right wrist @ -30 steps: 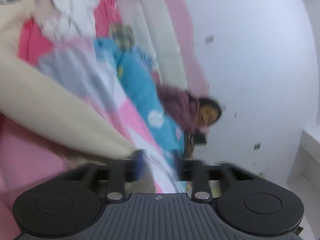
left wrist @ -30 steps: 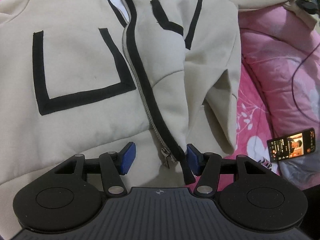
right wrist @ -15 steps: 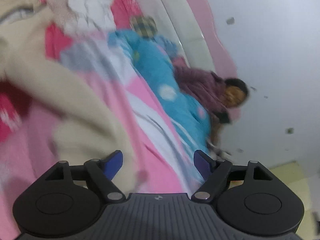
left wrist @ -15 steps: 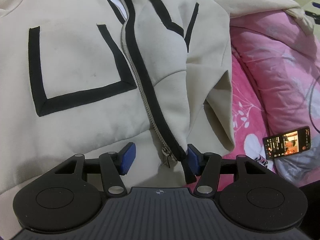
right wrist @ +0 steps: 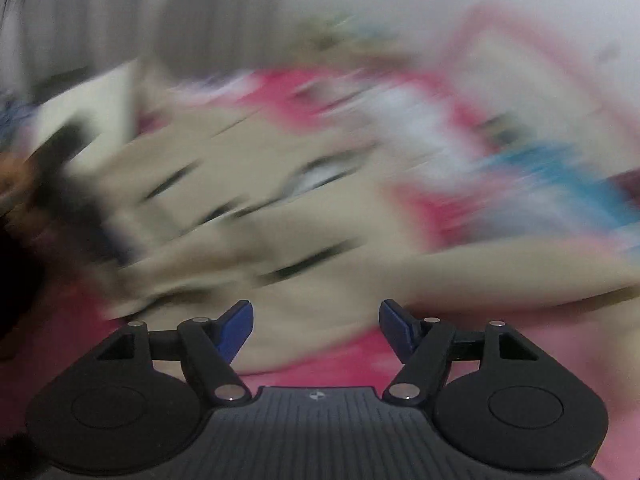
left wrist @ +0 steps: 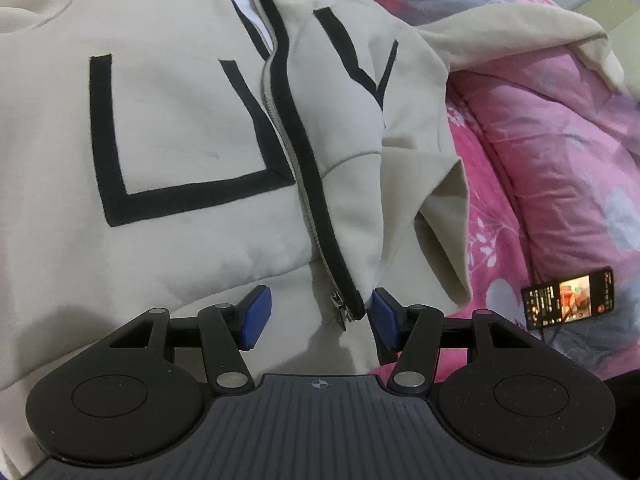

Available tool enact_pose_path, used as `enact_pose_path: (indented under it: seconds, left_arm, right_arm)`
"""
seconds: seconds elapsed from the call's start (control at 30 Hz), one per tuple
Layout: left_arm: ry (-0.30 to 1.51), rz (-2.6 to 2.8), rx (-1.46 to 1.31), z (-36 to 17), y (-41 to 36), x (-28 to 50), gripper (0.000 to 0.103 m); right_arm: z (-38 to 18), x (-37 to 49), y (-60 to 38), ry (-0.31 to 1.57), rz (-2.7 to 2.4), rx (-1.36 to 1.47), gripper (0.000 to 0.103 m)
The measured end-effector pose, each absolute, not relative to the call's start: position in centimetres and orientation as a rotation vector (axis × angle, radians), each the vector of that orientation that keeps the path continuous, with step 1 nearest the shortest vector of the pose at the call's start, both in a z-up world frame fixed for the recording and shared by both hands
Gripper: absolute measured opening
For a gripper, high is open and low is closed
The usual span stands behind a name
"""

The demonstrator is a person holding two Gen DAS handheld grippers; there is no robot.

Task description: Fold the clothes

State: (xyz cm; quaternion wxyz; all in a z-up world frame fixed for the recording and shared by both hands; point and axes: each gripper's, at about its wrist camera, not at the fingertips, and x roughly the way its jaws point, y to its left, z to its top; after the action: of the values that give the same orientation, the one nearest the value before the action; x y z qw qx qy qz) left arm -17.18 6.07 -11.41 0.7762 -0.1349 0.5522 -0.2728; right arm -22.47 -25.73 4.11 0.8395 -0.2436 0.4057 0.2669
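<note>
My left gripper [left wrist: 320, 316] sits w/ jaws apart around the cream jacket [left wrist: 180, 140] hem by the zipper pull [left wrist: 342, 314], jacket spread on pink bedding [left wrist: 560, 160]. Right gripper [right wrist: 316, 330] jaws closing, nothing between; view blurred. Phone [left wrist: 568, 298] on bedding.

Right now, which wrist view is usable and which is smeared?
Left wrist view: sharp, evenly lit; the cream jacket, its zipper pull and the lit phone read clearly, with fisheye bending at the edges. Right wrist view: heavy motion blur smears the jacket and the pink bedding into streaks; only the right gripper itself is crisp, its jaws closing with nothing between them.
</note>
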Motion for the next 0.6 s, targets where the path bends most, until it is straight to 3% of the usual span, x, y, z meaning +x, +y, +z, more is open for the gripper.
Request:
enact_pose_path:
  seconds: [0.17, 0.2, 0.23, 0.27, 0.47, 0.6]
  left_arm:
    - [1.194, -0.582, -0.271, -11.4, 5.5, -17.1, 0.055]
    - [1.195, -0.582, -0.270, -11.4, 5.5, -17.1, 0.055]
    - [1.199, -0.581, -0.274, -11.6, 5.6, -16.9, 0.055]
    - [1.205, -0.578, -0.279, -11.7, 5.5, -16.8, 0.055]
    - [1.208, -0.598, -0.268, -11.8, 5.7, -16.8, 0.055]
    - [1.215, -0.617, -0.297, -11.7, 6.1, -16.8, 0.056]
  right_arm:
    - [-5.6, -20.7, -21.3, 0.951, 0.559, -0.357, 0.061]
    - [-6.7, -20.1, -21.2, 0.964, 0.528, -0.341, 0.047]
    - [-7.5, -19.7, -21.3, 0.985, 0.509, -0.323, 0.013]
    - [-7.8, -19.5, -21.7, 1.010, 0.500, -0.299, 0.003]
    - [-5.0, -24.8, -24.8, 0.881, 0.528, -0.541, 0.003]
    - [-10.4, -29.5, -24.8, 0.834, 0.499, -0.987, 0.003]
